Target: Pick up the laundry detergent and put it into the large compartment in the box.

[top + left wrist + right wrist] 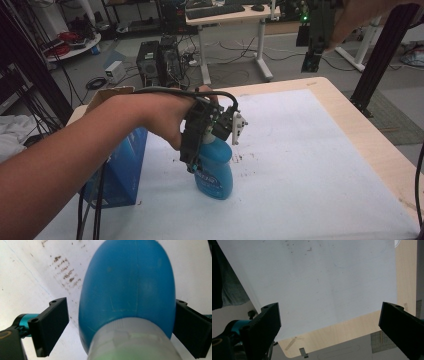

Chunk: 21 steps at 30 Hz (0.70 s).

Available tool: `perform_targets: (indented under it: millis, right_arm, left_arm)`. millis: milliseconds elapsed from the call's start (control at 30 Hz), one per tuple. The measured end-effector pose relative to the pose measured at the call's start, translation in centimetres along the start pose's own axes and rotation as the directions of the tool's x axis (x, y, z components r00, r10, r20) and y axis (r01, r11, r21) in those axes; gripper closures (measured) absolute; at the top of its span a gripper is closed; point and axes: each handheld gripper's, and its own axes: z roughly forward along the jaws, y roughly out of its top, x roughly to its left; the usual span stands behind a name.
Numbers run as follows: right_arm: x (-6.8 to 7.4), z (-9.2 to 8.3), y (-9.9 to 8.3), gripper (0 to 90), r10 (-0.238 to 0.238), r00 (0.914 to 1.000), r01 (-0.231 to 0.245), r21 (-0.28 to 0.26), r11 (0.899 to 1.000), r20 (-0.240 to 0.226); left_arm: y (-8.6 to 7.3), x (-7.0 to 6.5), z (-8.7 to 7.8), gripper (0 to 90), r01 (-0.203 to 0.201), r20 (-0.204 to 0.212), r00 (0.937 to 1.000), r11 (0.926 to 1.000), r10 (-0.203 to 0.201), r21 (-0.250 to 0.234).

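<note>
A: Where did we have the bottle [215, 172]?

B: It stood upright on the white sheet [310, 165] that covered the desk [350, 117], left of the middle in the high view, just beside the blue box [122, 170] at the desk's left edge. Dark specks lay on the sheet next to it.

A: And our left claw [212, 142]?

B: We held it over the bottle's top, pointing down. In the left gripper view our two black jaws stood spread, one on each side of the blue body [127, 287], with the grey neck [132, 340] close under the camera. The left jaw clearly stood off the bottle with sheet showing between. The right jaw sat just beside the body, and we could not tell whether it touched. So the claw was spread around the bottle, not pinching it.

A: Our right claw [314, 47]?

B: We kept it high, at the top right of the high view, well apart from the bottle. In the right gripper view its jaws stood wide apart over the bare sheet [324, 287] and the desk's wooden edge [342, 332], with nothing between them.
</note>
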Motion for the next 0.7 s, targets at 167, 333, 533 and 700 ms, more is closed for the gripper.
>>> perform_targets:
  millis: [167,333,533,700]
  right_arm:
    - [-0.03,0.09,0.05,3.1,0.002,1.0,-0.002,0.003,1.0,-0.002]
    - [-0.08,0.2,0.3,3.1,-0.009,1.0,0.009,0.001,1.0,-0.004]
    - [-0.07,0.26,0.45,3.1,-0.008,1.0,0.008,0.0,1.0,-0.002]
    - [-0.16,0.08,0.22,3.1,-0.005,1.0,0.005,-0.001,1.0,-0.003]
  left_arm:
    - [0.12,0.02,0.01,6.9,-0.017,-0.003,0.9999,0.9998,0.017,0.006]
    - [0.04,0.06,-0.06,10.7,0.001,0.006,1.0,0.9999,-0.001,0.016]
    - [-0.01,0.01,-0.05,13.9,-0.005,-0.01,0.9999,0.9998,0.005,0.02]
    - [0.07,0.01,-0.15,16.0,-0.011,-0.018,0.9998,0.9999,0.011,0.006]
